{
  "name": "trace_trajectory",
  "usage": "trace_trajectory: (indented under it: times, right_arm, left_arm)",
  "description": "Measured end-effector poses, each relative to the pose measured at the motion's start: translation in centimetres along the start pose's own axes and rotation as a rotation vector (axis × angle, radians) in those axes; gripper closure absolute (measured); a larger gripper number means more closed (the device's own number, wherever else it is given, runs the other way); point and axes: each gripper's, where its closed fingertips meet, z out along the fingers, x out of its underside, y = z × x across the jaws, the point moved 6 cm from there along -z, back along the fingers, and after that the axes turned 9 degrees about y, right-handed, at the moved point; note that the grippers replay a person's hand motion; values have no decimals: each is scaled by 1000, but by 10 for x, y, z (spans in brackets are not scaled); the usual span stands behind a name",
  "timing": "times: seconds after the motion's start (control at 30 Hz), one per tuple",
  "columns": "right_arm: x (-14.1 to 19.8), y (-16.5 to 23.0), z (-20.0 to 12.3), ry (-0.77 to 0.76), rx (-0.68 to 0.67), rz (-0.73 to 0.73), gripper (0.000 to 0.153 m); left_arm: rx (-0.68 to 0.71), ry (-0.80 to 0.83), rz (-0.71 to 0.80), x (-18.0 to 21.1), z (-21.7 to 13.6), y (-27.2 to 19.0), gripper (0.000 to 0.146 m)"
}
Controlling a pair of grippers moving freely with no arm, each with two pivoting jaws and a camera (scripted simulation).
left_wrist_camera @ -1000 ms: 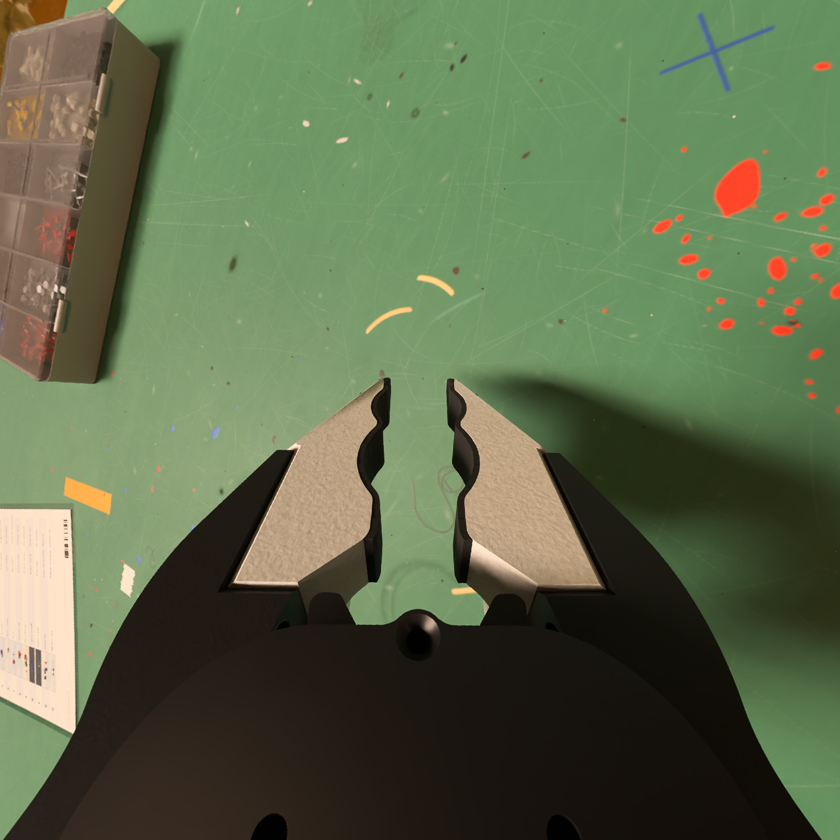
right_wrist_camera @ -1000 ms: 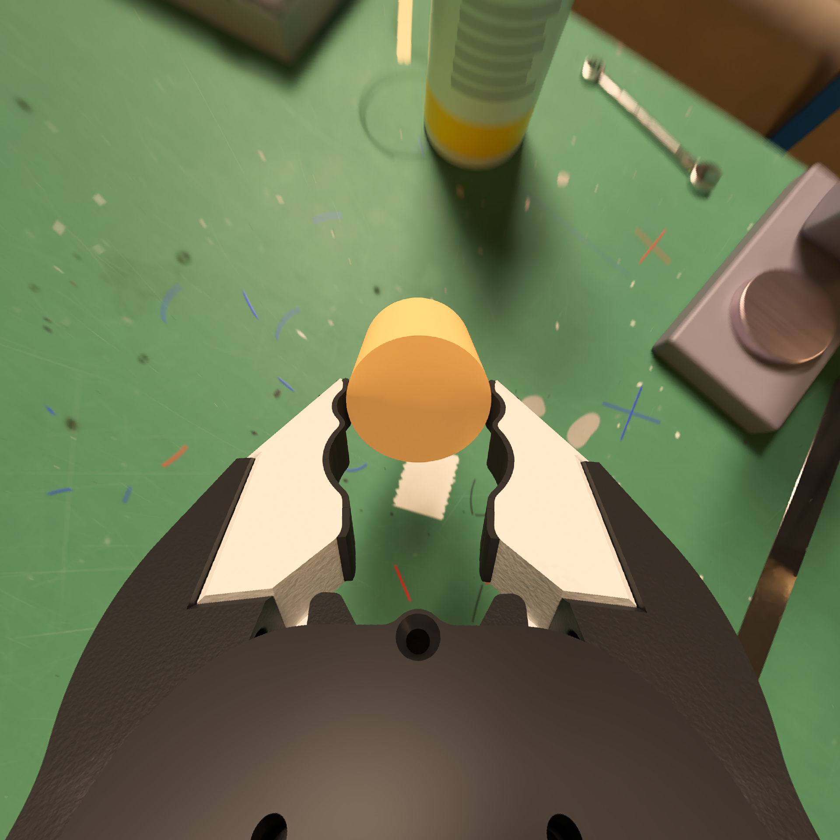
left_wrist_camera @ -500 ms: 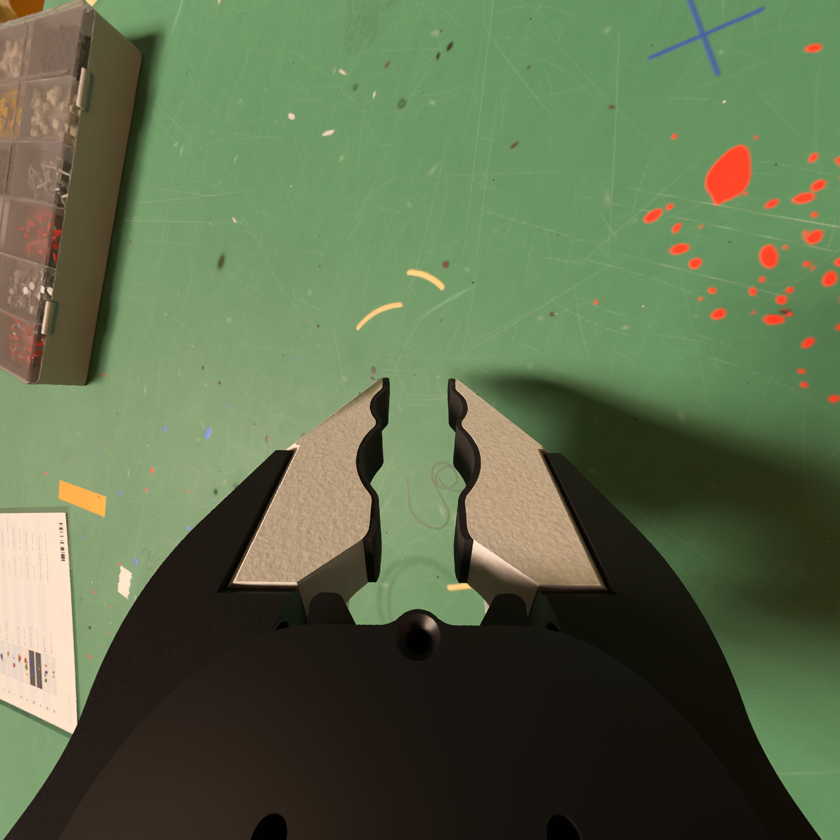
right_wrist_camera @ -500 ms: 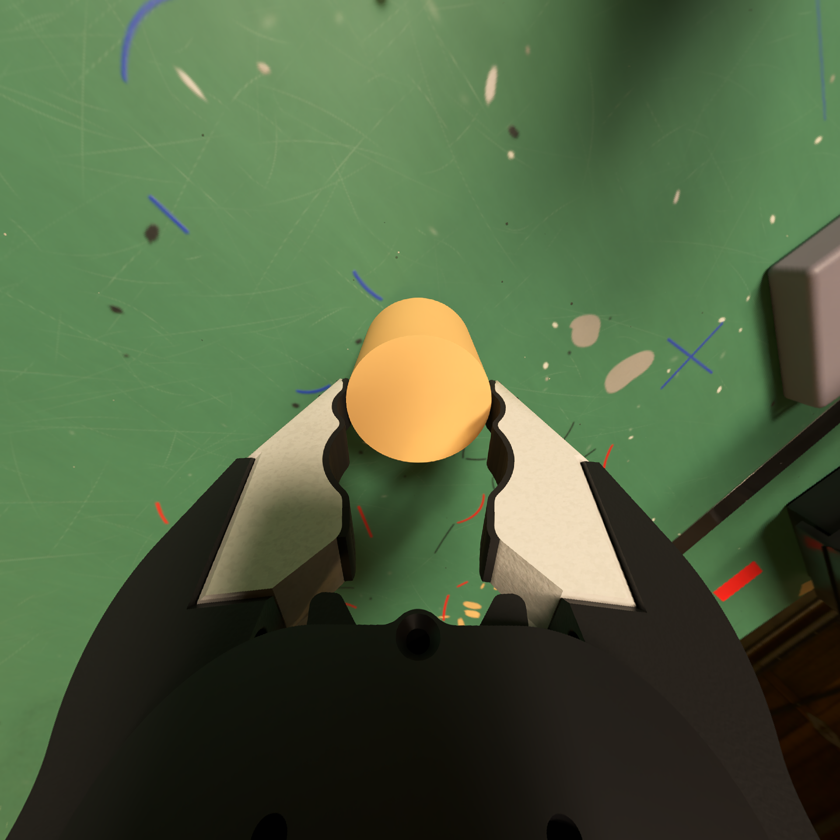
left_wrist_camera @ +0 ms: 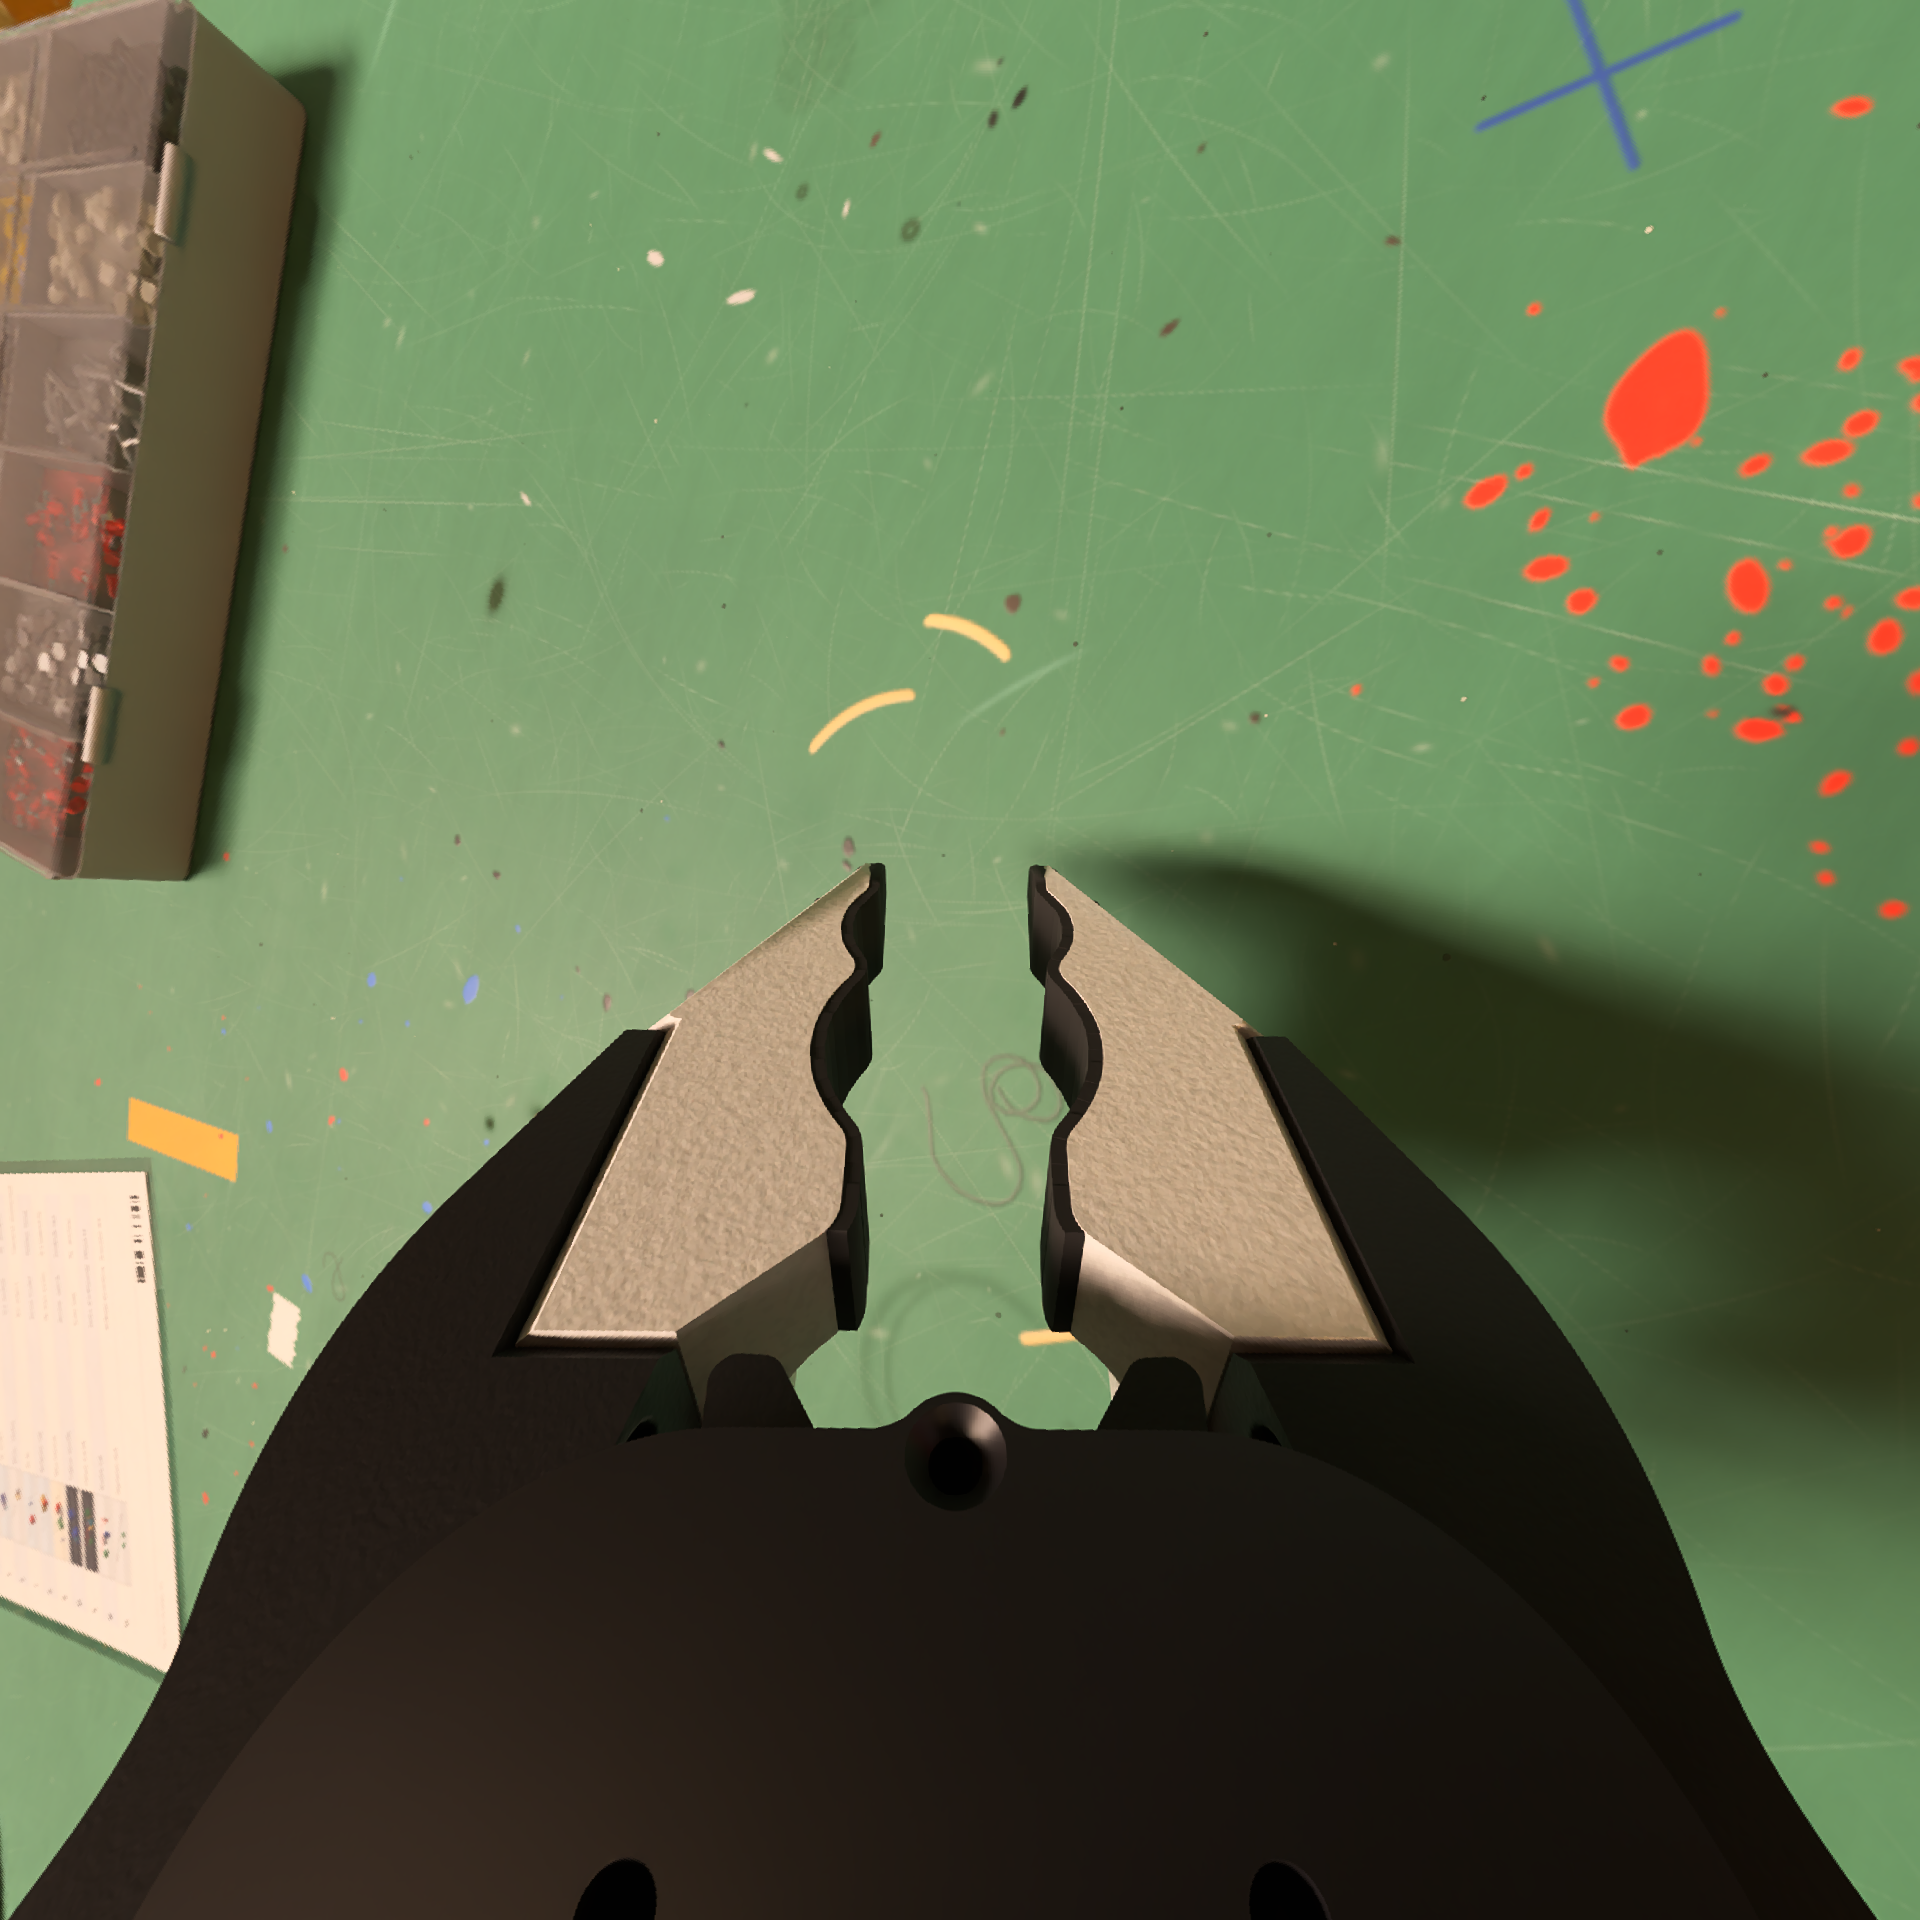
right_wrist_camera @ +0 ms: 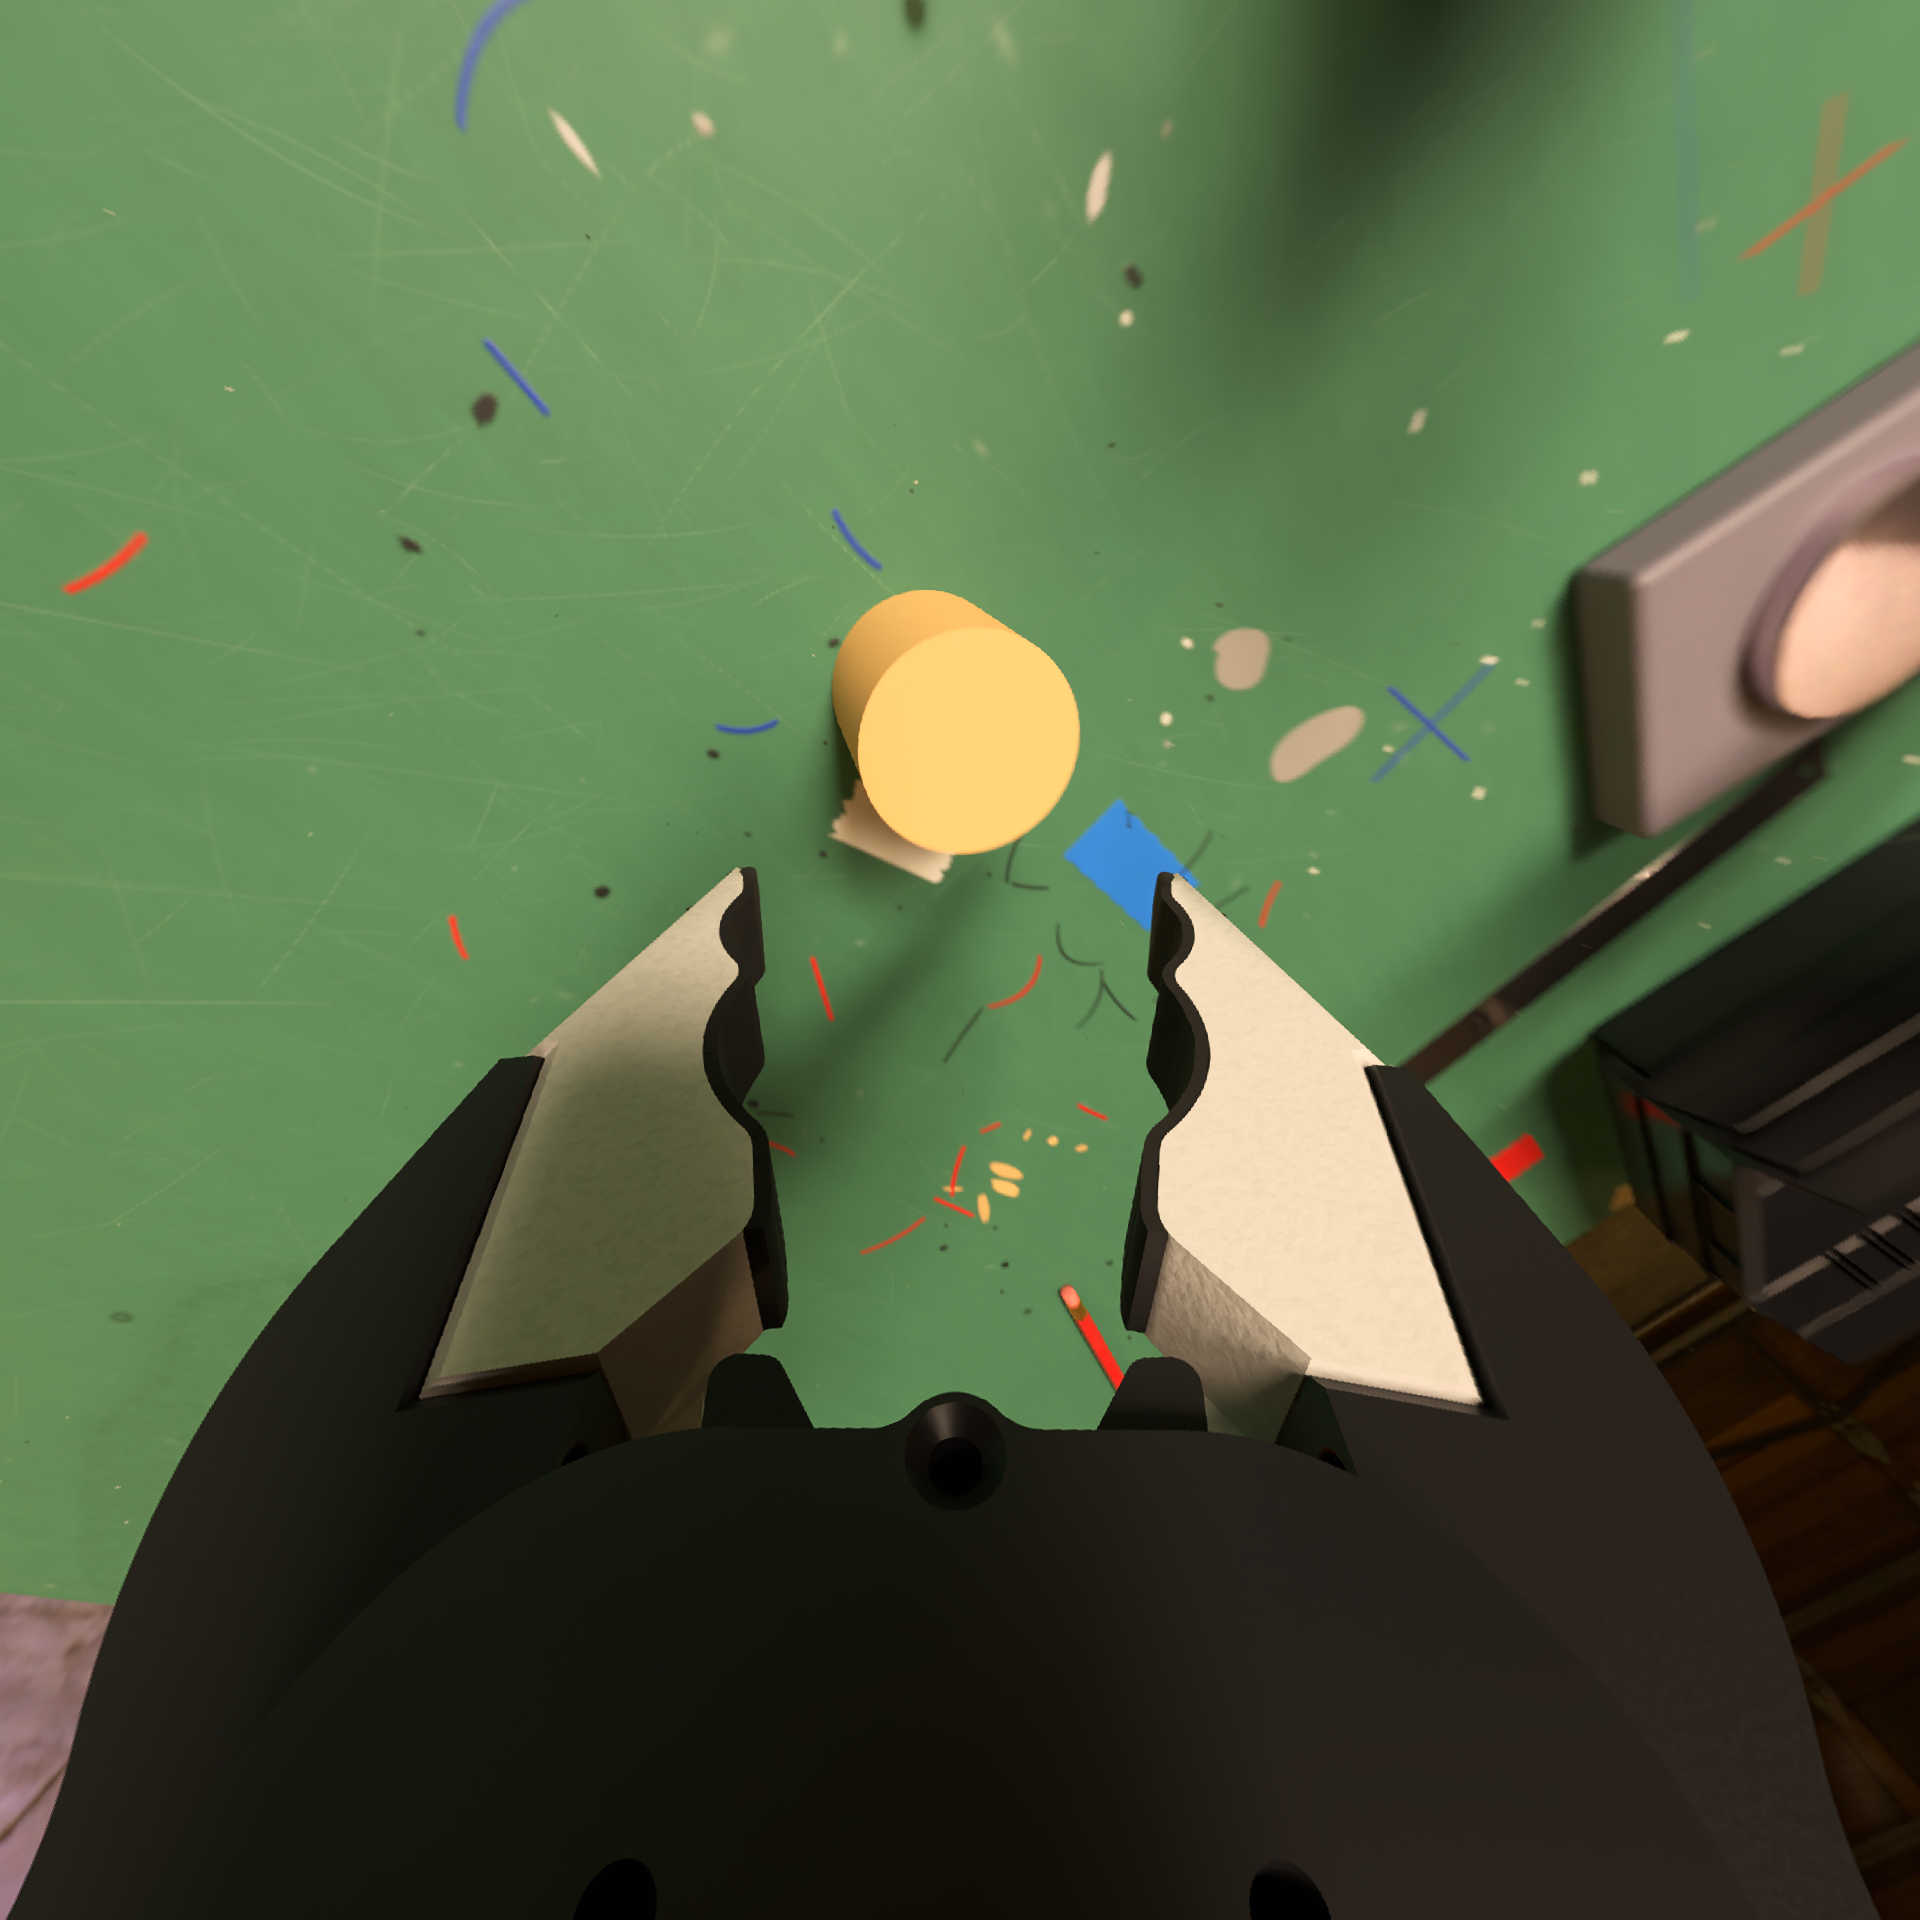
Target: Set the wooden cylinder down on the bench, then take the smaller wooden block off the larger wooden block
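The wooden cylinder point(right_wrist_camera: 961, 727) stands upright on the green bench point(right_wrist_camera: 416, 727), seen from above in the right wrist view. My right gripper point(right_wrist_camera: 956, 883) is open and empty, above the cylinder and drawn back from it, no finger touching it. My left gripper point(left_wrist_camera: 956, 883) hangs over bare green bench point(left_wrist_camera: 1143, 416) with its jaws a narrow gap apart and nothing between them. Neither wooden block is in either view.
A clear parts organiser point(left_wrist_camera: 114, 436) lies at the left and a printed sheet point(left_wrist_camera: 73, 1392) lower left. A grey block with a round disc point(right_wrist_camera: 1766, 623) sits at the right, with a black stand point(right_wrist_camera: 1787, 1143) and the bench edge below it.
My right gripper opened and let go of the cylinder, then pulled up and back. The cylinder now stands on the bench. The left gripper only drifted slightly.
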Motion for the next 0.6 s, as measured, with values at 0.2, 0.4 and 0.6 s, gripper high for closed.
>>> trace_trajectory:
  times: [0.2, 0.4, 0.6]
  right_arm:
    - [37, 4, -76, -259, 132, 78, 84]
    - [125, -7, -80, -367, 181, 328, 84]
    - [172, 0, -7, -376, 4, 458, 74]
  left_arm:
    - [-70, -17, -24, 2, -21, 18, 113]
    - [-294, -45, -240, 37, -98, 93, 87]
    - [-380, 62, -568, 134, -148, 151, 61]
